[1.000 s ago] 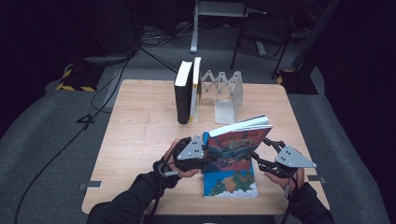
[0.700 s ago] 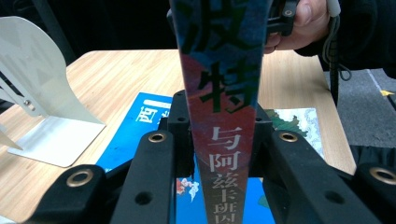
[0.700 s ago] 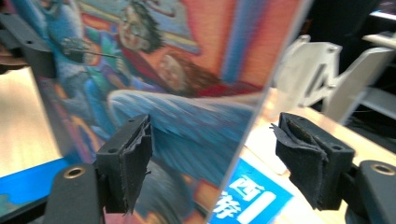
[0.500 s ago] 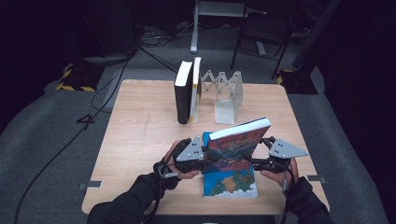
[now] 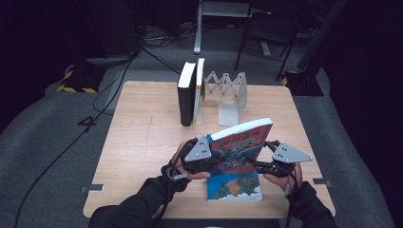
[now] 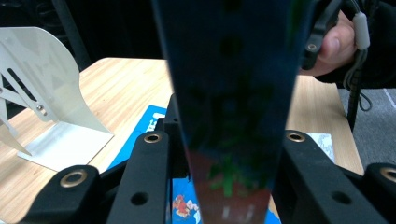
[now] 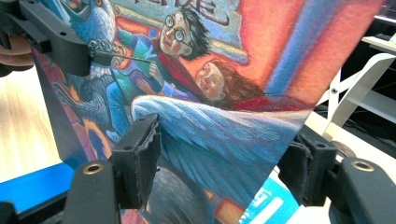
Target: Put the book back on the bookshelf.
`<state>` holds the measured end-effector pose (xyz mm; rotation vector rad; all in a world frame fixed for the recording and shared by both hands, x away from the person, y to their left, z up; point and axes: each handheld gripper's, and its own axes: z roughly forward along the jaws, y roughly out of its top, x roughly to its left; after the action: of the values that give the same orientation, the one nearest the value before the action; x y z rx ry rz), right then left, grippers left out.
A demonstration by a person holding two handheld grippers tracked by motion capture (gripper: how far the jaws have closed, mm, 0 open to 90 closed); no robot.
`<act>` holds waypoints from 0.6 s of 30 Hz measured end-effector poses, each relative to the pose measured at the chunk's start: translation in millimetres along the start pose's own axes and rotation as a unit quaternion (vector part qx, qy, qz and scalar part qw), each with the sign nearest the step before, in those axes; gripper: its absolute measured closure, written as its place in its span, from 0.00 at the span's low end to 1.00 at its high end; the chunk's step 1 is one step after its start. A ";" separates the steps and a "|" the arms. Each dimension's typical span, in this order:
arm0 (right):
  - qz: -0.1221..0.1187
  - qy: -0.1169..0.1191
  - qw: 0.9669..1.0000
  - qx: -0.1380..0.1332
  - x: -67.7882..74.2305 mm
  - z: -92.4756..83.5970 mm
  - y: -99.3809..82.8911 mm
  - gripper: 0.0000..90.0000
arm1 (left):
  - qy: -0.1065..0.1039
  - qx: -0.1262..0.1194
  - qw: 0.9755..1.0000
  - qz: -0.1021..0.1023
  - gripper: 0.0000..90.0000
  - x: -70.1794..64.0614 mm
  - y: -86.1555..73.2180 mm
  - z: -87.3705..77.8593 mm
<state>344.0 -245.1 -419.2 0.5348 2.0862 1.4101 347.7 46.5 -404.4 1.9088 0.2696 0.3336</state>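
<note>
Two hand-held grippers meet at a picture book (image 5: 240, 142) raised on edge at the lower centre of the frame, over a second book (image 5: 234, 186) lying flat on the counter (image 5: 142, 137). The left hand-held gripper (image 5: 214, 164) is clamped on the book's spine edge, its jaws just easing slightly. The right hand-held gripper (image 5: 259, 164) has jaws apart astride the cover, pads not pressing. Upright books (image 5: 190, 92) and a metal bookend (image 5: 232, 97) stand at upper centre.

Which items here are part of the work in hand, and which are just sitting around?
In use: raised book, left gripper clamped on its spine, right gripper at its far edge, blue book underneath.
Idle: two upright books, metal folding bookend, wooden table.
</note>
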 end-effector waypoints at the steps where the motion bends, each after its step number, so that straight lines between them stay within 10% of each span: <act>1: -0.001 -0.001 1.000 0.000 0.3 0.0 0.2 0.39 | 0.000 -0.003 1.000 -0.004 0.76 -0.1 0.4 0.7; 18: -0.002 -0.009 1.000 -0.002 -1.5 -3.3 1.4 0.39 | -0.002 -0.020 1.000 -0.012 0.81 1.2 12.4 7.6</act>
<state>343.1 -247.7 -416.6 0.5385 2.0691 1.4028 351.9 36.0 -395.2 1.8651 0.2803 0.3174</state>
